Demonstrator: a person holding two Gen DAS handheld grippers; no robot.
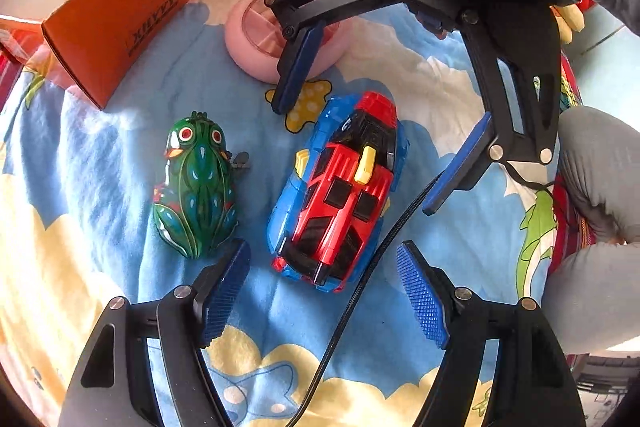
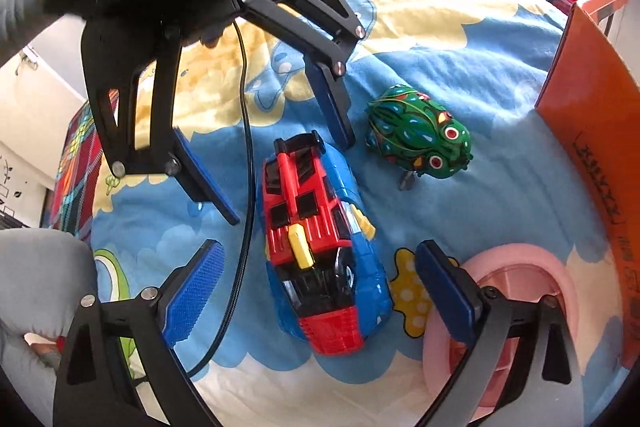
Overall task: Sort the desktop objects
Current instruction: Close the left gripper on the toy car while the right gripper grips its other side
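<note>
A red and blue toy car lies on the cartoon-print cloth. My left gripper is open over one end of the car, its blue pads clear of the car's sides. From the opposite side my right gripper straddles the car's other end, wide open, with neither pad touching it. A green tin frog sits beside the car, just outside one finger of the left gripper.
A pink round dish lies behind the right gripper's finger. An orange box stands at the cloth's edge. A black cable runs alongside the car. A person's grey-clad limbs are close by.
</note>
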